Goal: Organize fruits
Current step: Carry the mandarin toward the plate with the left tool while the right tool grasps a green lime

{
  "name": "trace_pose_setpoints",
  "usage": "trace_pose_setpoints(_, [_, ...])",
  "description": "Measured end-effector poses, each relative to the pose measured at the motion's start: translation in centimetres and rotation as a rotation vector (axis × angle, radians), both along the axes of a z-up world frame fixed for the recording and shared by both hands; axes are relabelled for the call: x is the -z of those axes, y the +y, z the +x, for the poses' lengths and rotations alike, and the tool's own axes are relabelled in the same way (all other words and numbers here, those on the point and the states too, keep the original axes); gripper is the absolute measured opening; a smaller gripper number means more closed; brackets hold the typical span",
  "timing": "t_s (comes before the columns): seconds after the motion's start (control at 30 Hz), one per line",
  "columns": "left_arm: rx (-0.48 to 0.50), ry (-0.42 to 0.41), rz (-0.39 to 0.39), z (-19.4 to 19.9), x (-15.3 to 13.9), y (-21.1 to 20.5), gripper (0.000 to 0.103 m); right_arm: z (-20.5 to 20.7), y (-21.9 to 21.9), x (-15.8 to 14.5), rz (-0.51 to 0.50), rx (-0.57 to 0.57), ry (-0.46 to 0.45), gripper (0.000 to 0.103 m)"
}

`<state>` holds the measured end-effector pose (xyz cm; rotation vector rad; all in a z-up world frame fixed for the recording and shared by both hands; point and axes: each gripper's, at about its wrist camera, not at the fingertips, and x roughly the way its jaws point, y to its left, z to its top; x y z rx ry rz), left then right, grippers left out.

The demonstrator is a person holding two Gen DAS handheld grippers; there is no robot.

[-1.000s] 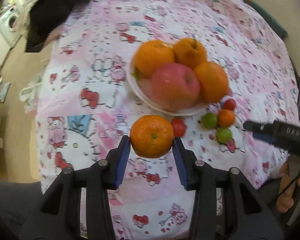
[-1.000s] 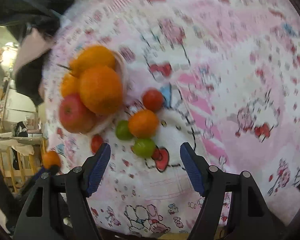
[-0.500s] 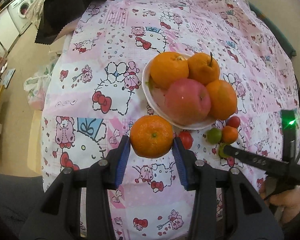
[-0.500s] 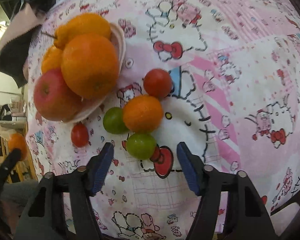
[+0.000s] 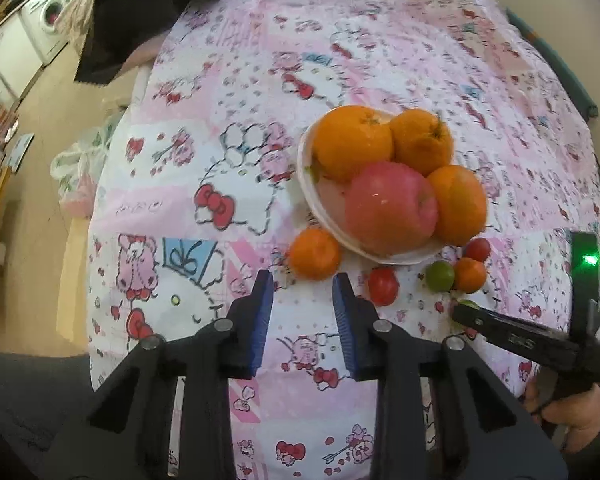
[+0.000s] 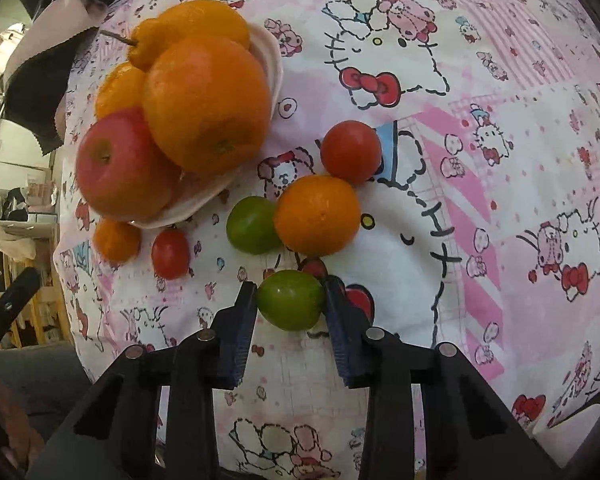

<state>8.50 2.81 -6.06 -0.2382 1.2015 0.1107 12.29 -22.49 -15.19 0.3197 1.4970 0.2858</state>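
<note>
Near the front edge of the pink cartoon-print cloth [image 5: 220, 160], the left gripper [image 5: 302, 280] has just closed its jaws to a narrow gap with nothing between them. The right gripper [image 6: 290, 292] has just closed too, and its pads clamp a small round green fruit [image 6: 290, 300], seemingly resting on the cloth. Just beyond the left fingertips lies a small orange mandarin [image 5: 315, 254], beside the white plate [image 5: 306, 168], perhaps touching its rim. The plate, toward the surface's middle, carries a red apple [image 5: 390, 212] and three large oranges.
</note>
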Motion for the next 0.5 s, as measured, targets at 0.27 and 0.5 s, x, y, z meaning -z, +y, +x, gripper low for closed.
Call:
trace_pose_setpoints(0.27, [-0.142,0.069,-0.142,1.6,2.7,4.1,0.074,0.0,-0.9,-3.5,0.127,0.039,-0.063,0.036])
trace_pose_setpoints(0.5, [0.033,0.151,-0.038,4.4,6.8,-0.5,0.073,-0.2,-0.7,-4.8,0.171,0.02,-0.094,0.036])
